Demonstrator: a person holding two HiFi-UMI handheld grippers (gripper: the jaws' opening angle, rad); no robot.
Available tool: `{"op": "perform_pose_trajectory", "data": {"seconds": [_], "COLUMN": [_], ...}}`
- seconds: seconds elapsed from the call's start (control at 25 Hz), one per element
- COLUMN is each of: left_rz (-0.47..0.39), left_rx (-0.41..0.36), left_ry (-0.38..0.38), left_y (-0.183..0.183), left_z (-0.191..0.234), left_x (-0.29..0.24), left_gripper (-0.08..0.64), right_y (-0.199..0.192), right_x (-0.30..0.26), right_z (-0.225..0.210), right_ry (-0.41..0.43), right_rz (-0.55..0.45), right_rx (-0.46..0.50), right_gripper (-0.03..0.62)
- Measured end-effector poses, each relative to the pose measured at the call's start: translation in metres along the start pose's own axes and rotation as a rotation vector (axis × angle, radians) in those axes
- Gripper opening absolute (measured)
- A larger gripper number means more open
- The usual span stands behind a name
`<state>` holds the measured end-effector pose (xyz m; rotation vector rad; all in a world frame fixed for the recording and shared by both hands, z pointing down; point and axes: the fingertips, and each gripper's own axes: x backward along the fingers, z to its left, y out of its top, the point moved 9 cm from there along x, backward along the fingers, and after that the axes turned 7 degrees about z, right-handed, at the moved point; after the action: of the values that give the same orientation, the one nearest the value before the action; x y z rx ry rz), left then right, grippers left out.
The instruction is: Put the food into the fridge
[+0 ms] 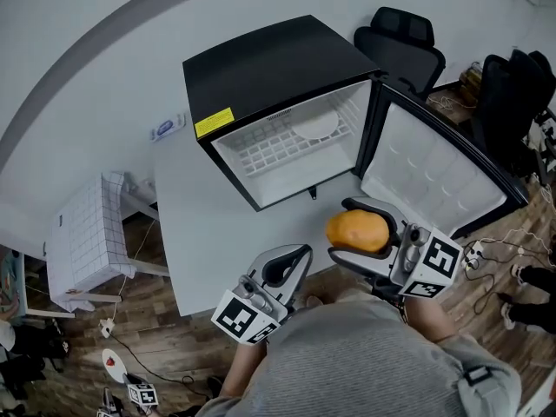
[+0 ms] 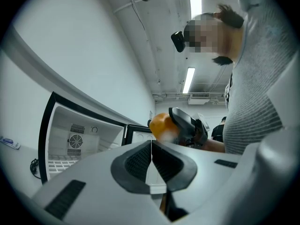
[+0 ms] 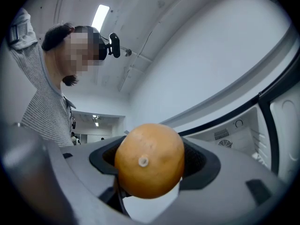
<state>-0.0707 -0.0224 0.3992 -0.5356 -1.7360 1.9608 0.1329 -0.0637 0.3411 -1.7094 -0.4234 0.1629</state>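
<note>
The orange hides most of the inner faces of your right tongs. Beyond them, the yellow label on the fridge is too small to read.

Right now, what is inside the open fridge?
Inside the fridge, a white wire shelf and a round white plate-like item at the back show, but no food. The space beneath the shelf is covered from view.

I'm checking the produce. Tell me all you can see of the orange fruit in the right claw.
The orange fruit is round, with smooth, faintly mottled matte skin and a small pale stem scar facing the right gripper view. It looks whole. The right claw is shut on it, a pad on each side, holding it in the air before the open fridge.
</note>
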Motion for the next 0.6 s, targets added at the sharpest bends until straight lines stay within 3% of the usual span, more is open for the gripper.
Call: {"op": "perform_pose_trajectory", "data": {"seconds": [0.32, 0.6], "left_rz": [-0.005, -0.021], "left_rx": [0.014, 0.028], "left_ry": [-0.016, 0.022], "left_y": [-0.001, 0.0], "left_z": [0.017, 0.03], "left_x": [-0.001, 0.003], "left_gripper": [0.012, 0.012], "right_y": [-0.001, 0.002], "right_x": [-0.019, -0.042], "right_z": [-0.013, -0.035], "right_ry": [-0.028, -0.023], "right_rz": [0.031, 0.073], "right_rx": [0.009, 0.035], "right_gripper": [0.333, 0.333]}}
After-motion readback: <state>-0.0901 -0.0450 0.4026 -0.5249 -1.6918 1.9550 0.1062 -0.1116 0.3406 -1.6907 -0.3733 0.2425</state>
